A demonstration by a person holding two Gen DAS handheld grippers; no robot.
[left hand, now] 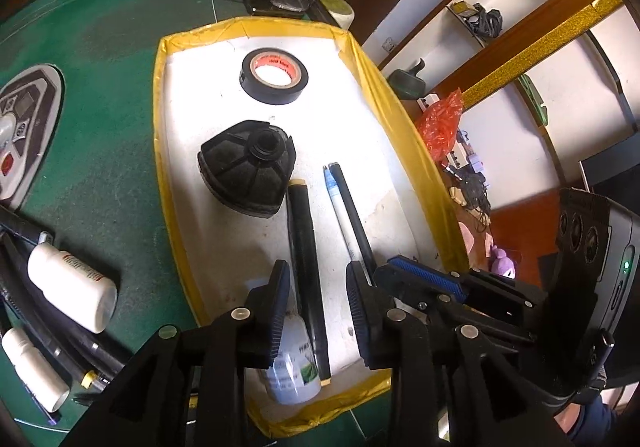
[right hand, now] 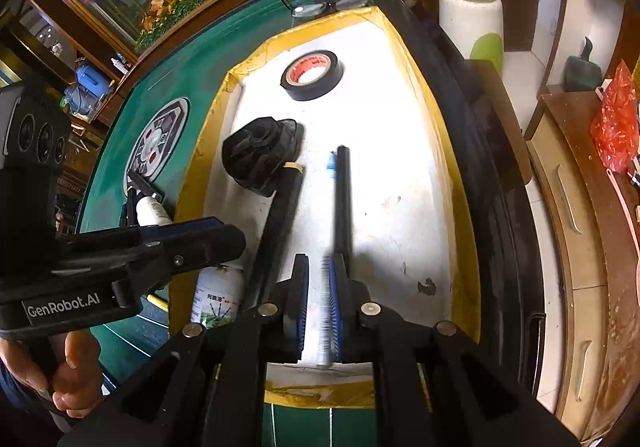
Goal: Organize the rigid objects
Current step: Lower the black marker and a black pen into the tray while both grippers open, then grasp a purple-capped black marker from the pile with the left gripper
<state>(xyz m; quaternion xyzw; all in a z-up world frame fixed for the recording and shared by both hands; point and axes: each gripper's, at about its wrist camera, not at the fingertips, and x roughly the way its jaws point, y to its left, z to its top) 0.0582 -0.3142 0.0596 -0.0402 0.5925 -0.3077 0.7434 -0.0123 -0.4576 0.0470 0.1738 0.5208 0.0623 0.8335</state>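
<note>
I see a shallow white tray [left hand: 404,119] with yellow taped rims on the green surface [left hand: 100,87]. It holds a roll of black tape [left hand: 275,75] at the far end, a black ribbed cap-like part [left hand: 245,171] near the middle, a long black rod [left hand: 307,271] with pale ends, and a white pen [left hand: 340,207] lying just beside a black pen [left hand: 354,215].

My left hand-held gripper [left hand: 318,311] hangs over the near end of the tray. Its jaws stand apart on either side of the black rod, and the pads do not press on it; the rod lies flat on the tray floor. A small clear bottle [left hand: 294,375] with a green label lies beneath this gripper at the near rim.

My right hand-held gripper [right hand: 319,311] is closed on the near end of the white pen. The blue pads clamp the barrel, and the pen's blue-capped far end points up the tray. The black pen lies alongside it, touching or nearly touching; I cannot tell which.

Outside the tray, on its left, two white bottles [left hand: 72,287] lie on the surface among dark pens. A control panel [left hand: 24,127] is set into the surface further left. A pair of glasses [left hand: 280,1] rests beyond the tray's far rim.
</note>
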